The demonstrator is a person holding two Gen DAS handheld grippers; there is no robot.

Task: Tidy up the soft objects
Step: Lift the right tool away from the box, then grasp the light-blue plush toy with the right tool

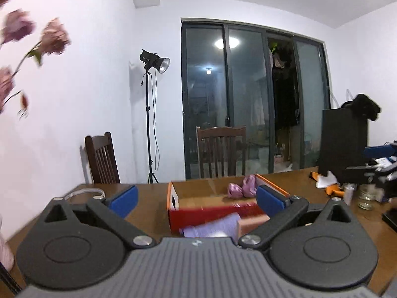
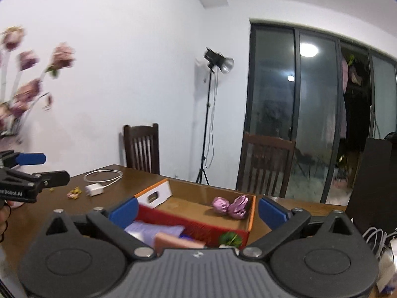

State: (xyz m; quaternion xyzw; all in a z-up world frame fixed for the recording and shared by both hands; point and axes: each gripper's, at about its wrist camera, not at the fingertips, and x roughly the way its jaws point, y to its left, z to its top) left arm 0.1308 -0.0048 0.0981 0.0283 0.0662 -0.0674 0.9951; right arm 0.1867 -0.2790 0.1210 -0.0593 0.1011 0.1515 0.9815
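Both grippers sat closest to their cameras, raised above the wooden table point(image 1: 153, 206) and aimed level across it. On the left gripper point(image 1: 197, 200) the blue pads stood wide apart with nothing between them, so it was released and empty. So was the right gripper point(image 2: 198, 211), jaws spread and nothing held. Seen from the right wrist, the left tool hung off to the side, above the table's left end.

Judging by this, one placement looked finished and the next pick not yet begun; both tools seemed between grasps. What came next would call for dropping a gripper toward a loose soft thing and closing gently, since such items squash and slip.

Going from largest down: the cardboard box point(image 2: 251, 213), open-topped with an orange rim and a white end panel, lay just ahead of both tools. Its brown floor held two pink satin bundles point(image 2: 230, 206), touching each other near the far right corner. Nearer the cameras a red section point(image 2: 211, 231) fronted the box; whether it was a lid or a second tray could not be told. A lavender cloth point(image 2: 153, 231) and a pink pad point(image 2: 173, 244) lay against it, blurred. Beside them sat a small green item point(image 2: 230, 239), its kind unclear.
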